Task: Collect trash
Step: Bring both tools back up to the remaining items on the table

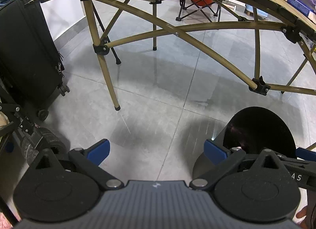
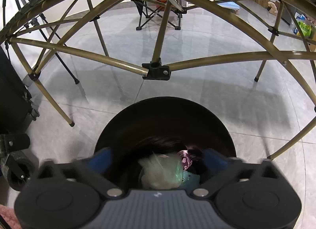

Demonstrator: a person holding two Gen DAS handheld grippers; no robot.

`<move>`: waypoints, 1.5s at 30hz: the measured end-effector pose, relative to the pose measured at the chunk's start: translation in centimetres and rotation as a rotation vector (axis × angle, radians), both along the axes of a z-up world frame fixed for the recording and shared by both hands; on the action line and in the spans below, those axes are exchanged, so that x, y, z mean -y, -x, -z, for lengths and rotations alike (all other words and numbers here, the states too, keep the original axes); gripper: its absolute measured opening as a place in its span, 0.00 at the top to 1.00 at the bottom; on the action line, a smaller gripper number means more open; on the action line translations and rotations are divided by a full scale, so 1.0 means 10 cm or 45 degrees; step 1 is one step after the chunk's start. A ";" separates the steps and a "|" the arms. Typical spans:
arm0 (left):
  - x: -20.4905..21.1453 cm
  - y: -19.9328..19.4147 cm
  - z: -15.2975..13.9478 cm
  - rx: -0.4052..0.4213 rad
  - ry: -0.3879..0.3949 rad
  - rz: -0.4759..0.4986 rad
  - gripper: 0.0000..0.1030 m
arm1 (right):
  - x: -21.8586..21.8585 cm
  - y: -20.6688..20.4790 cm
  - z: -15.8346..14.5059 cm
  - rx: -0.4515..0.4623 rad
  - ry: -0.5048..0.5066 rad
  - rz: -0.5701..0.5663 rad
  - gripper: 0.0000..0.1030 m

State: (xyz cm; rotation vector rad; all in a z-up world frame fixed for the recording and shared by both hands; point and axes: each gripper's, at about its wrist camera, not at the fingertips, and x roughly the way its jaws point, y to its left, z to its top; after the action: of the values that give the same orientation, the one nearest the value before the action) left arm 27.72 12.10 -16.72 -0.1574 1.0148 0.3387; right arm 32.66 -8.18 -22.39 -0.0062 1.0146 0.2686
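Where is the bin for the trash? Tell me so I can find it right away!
Look at the grey tiled floor in front of the folding table's gold legs. Right below the open right gripper stands the bin, a round black tub with pale trash inside. Unlike the boxy black suitcase, it is round and open on top.

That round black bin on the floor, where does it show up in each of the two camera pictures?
Left wrist view: the black bin sits at the lower right, behind the left gripper's right-hand finger.
Right wrist view: the bin fills the lower middle, right below the open right gripper, with blurred trash over its mouth.
Shared landmark: the folding table's tan legs.
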 end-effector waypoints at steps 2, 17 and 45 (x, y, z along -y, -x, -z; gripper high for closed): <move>0.00 0.00 0.00 0.001 0.000 0.001 0.00 | 0.00 0.00 0.00 -0.003 -0.005 -0.001 0.00; 0.07 0.04 -0.11 0.053 0.015 0.034 0.00 | 0.07 0.05 -0.07 0.014 0.007 0.003 0.00; 0.52 0.35 -1.19 0.456 -0.003 0.152 0.00 | 0.60 0.40 -1.11 0.369 -0.069 0.054 0.00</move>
State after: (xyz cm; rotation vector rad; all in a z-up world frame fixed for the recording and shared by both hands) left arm 24.27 6.86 -4.78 -0.1488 0.6657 0.1935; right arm 28.69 -14.17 -11.25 0.0251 0.7185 0.2487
